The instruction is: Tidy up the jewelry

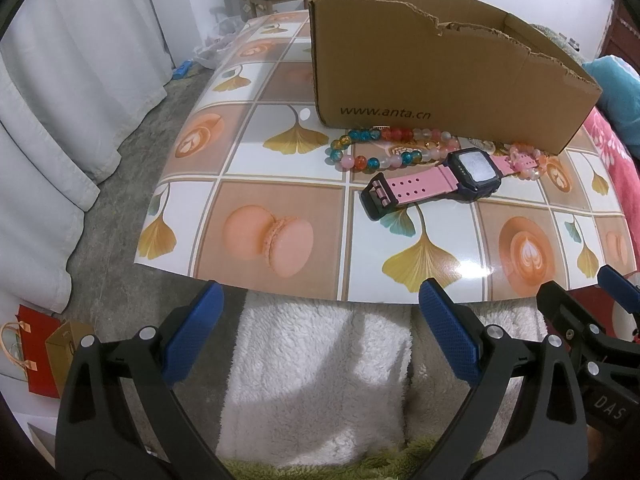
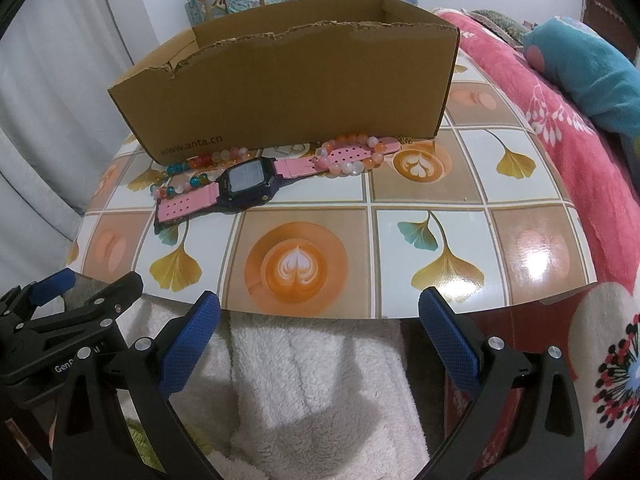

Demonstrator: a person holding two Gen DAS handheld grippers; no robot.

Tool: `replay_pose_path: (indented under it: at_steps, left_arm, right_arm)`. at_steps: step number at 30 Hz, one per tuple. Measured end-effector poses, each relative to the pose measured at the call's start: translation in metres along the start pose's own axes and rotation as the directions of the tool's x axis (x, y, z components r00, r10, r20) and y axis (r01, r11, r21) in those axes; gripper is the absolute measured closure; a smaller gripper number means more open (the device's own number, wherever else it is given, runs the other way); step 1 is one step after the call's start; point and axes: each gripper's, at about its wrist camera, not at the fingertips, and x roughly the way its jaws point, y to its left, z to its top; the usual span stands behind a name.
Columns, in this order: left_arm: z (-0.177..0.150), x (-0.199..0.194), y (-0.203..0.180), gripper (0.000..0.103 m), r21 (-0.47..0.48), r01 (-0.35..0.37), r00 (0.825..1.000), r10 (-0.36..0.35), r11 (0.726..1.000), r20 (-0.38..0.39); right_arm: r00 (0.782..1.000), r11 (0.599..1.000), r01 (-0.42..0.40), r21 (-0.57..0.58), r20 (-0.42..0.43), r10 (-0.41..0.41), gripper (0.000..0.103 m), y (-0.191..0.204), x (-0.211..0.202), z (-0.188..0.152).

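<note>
- While both tools hang short of the table's near edge, the left gripper (image 1: 320,336) stands with its jaws spread wide and nothing between the blue pads (image 1: 194,334); white fleece (image 1: 316,376) lies beneath it.
- Right gripper (image 2: 320,340) shows the same condition: jaws fully apart, empty, above the same fleece. In the left wrist view it appears at 4 o'clock (image 1: 592,320); in the right wrist view the left tool sits at 8 o'clock.
- Table (image 2: 460,168) carries a glossy cloth printed with ginkgo leaves, latte cups and macarons.
- Watch (image 1: 444,178), pink strap and dark square case, lies flat at about 1 o'clock from the left gripper and 11 o'clock from the right (image 2: 240,186), well apart from both.
- Multicoloured bead bracelet (image 1: 372,148) lies just behind the watch toward 12 o'clock, touching or nearly touching the strap.
- Pale pink bead bracelet (image 2: 352,156) is draped over the watch's far strap end, at 12 o'clock in the right wrist view.
- Small gold-coloured pieces between beads and box are too small to identify.
- Cardboard box (image 1: 440,80), open-topped with a torn front rim, stands directly behind the jewellery; its interior is not visible.
- Red floral blanket (image 2: 560,120) lies beyond the table at 2 o'clock.
</note>
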Motion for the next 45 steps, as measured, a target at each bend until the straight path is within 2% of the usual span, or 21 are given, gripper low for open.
replay_pose_path:
  at_steps: [36, 42, 45]
  left_arm:
    - [-0.005, -0.004, -0.007, 0.008, 0.019, -0.006, 1.000, 0.006, 1.000, 0.007]
    - [-0.002, -0.003, -0.003, 0.008, 0.028, -0.006, 1.000, 0.006, 1.000, 0.012]
    - [0.003, -0.002, 0.001, 0.008, 0.045, 0.023, 0.999, -0.024, 0.999, 0.022]
  right_arm:
    - [0.999, 1.000, 0.029, 0.002, -0.017, -0.029, 0.006, -0.005, 0.005, -0.008]
    - [0.997, 0.998, 0.058, -0.002, 0.042, -0.058, 0.006, -0.009, -0.003, -0.003]
    - [0.994, 0.998, 0.055, -0.011, 0.097, -0.054, 0.006, -0.014, -0.009, 0.004]
